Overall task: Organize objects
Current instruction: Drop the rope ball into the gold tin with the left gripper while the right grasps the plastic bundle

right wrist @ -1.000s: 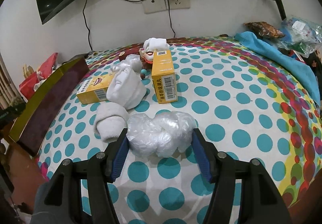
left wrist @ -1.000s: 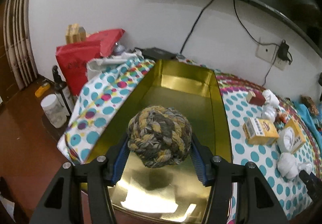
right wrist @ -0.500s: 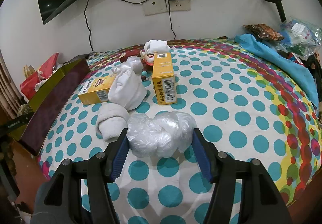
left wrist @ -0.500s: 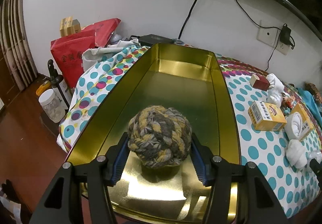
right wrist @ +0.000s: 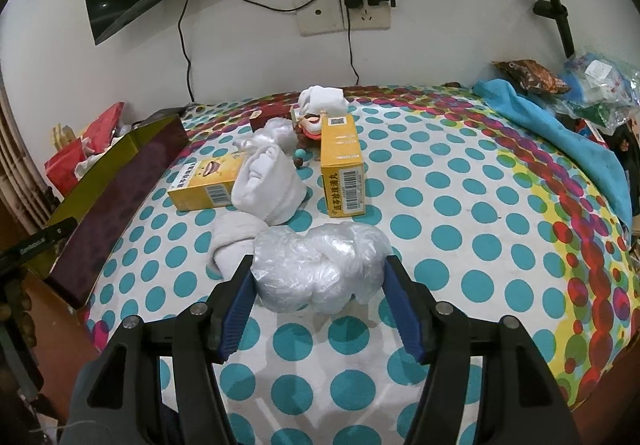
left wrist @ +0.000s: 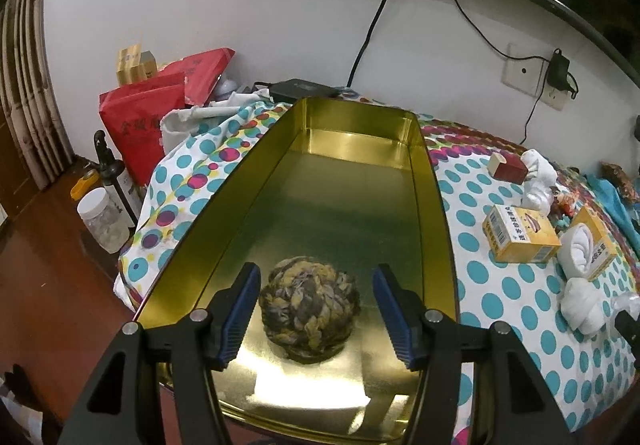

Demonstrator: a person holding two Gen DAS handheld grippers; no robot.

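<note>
One braided ball, one crinkled bag

Left hand-held gripper [left wrist: 314, 303] spread around woven rope ball [left wrist: 309, 311] in shiny gold tin [left wrist: 434, 213]; right hand-held gripper [right wrist: 320, 295] pinching crumpled plastic bag [right wrist: 320, 271].

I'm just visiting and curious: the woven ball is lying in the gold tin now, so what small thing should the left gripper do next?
Probably lift the left gripper up and back. Its pads stand apart from the rope ball, which rests on the floor of the gold tin. The right gripper grips the plastic bag bundle, likely next for the tin.
</note>
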